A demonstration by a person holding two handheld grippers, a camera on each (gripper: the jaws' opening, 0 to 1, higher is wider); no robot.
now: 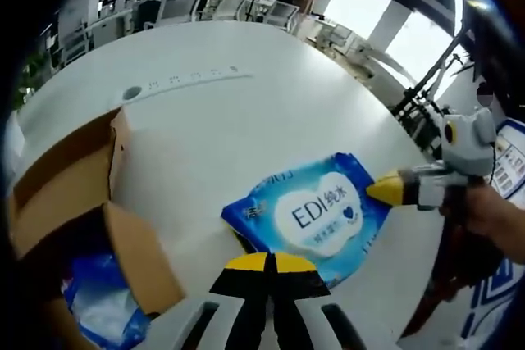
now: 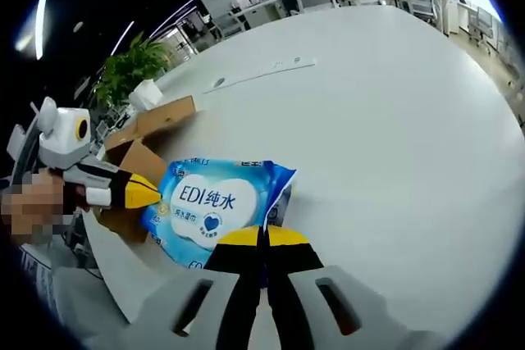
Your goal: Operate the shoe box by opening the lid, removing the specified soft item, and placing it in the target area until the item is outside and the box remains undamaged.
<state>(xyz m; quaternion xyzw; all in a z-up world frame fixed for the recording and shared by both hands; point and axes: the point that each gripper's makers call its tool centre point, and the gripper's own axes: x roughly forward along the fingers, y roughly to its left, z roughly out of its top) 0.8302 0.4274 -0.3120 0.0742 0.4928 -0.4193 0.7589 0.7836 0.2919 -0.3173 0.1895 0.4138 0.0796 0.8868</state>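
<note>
A blue wipes pack (image 1: pixel 316 215) (image 2: pixel 215 202) with a white label lies across the white table (image 1: pixel 213 120), outside the box. My left gripper (image 1: pixel 269 261) is shut, its yellow tips pinching the pack's near edge; seen in the right gripper view, the left gripper (image 2: pixel 148 192) meets the pack's left edge. My right gripper (image 2: pixel 262 237) is shut on the opposite edge, which curls up a little, and the right gripper (image 1: pixel 384 190) comes in from the right at the pack's corner. The open cardboard shoe box (image 1: pixel 123 235) (image 2: pixel 139 141) stands beside the pack with its flaps up.
Another blue soft pack (image 1: pixel 98 305) lies inside the box. A person's hand (image 1: pixel 492 219) holds the right gripper. A cable slot strip (image 1: pixel 189 79) runs across the table's far part. Office chairs (image 1: pixel 279 12) and a potted plant (image 2: pixel 135 67) stand beyond the table.
</note>
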